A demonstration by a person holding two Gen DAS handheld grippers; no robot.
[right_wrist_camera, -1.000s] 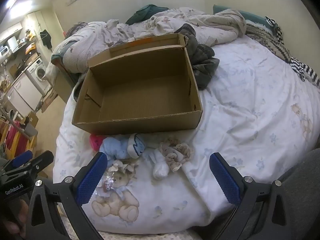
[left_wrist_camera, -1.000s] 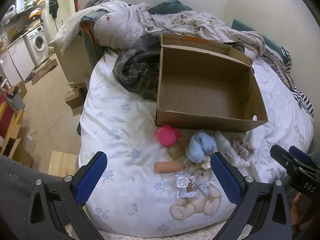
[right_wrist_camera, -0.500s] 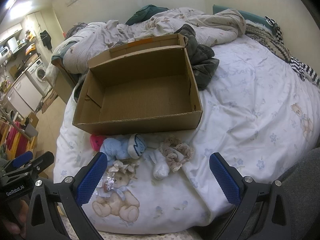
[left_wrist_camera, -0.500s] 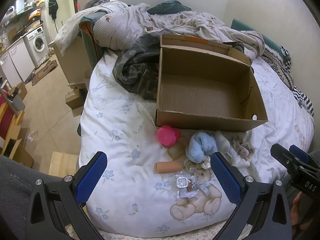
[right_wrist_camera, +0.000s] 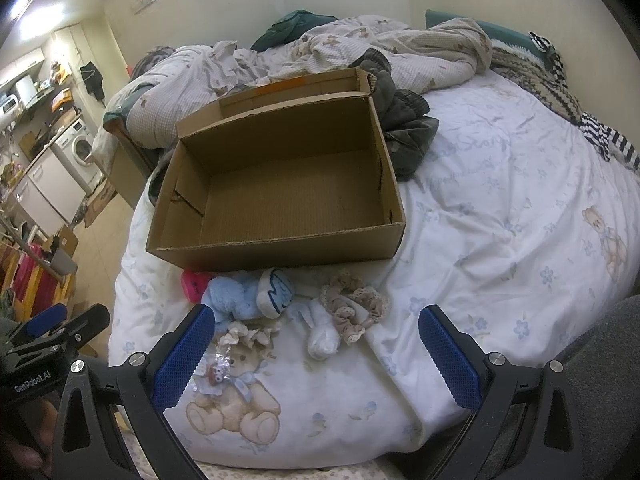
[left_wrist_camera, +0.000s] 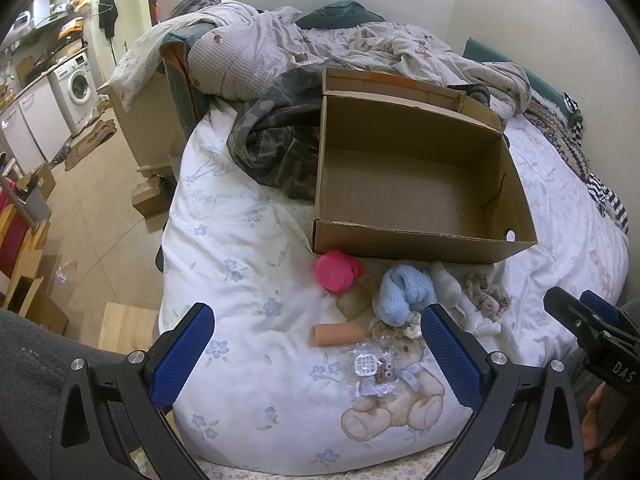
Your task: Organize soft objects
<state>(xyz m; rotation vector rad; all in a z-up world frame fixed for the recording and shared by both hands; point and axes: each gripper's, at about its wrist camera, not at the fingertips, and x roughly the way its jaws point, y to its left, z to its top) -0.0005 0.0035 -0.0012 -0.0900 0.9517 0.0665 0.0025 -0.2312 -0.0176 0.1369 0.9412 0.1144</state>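
Note:
An open cardboard box (left_wrist_camera: 416, 240) (right_wrist_camera: 280, 248) stands empty on the bed. In front of it lie a pink round toy (left_wrist_camera: 335, 275) (right_wrist_camera: 194, 285), a blue plush (left_wrist_camera: 402, 294) (right_wrist_camera: 248, 294), a white plush (right_wrist_camera: 322, 332), a beige lace scrunchie (right_wrist_camera: 358, 306) (left_wrist_camera: 486, 292), a peach tube (left_wrist_camera: 337, 333) and a clear bag of small trinkets (left_wrist_camera: 374, 368) (right_wrist_camera: 220, 364). My left gripper (left_wrist_camera: 318, 356) is open and empty, near the bed's front edge. My right gripper (right_wrist_camera: 316, 356) is open and empty, just short of the plush pile.
A white quilt with bear prints (right_wrist_camera: 500, 220) covers the bed. A camouflage garment (left_wrist_camera: 276, 148) lies left of the box, and rumpled bedding (left_wrist_camera: 360, 52) lies behind it. The floor, boxes and a washing machine (left_wrist_camera: 78, 82) are at the left.
Both grippers have drifted slightly, so the box and toys sit a little differently in view. Nothing was gripped or moved.

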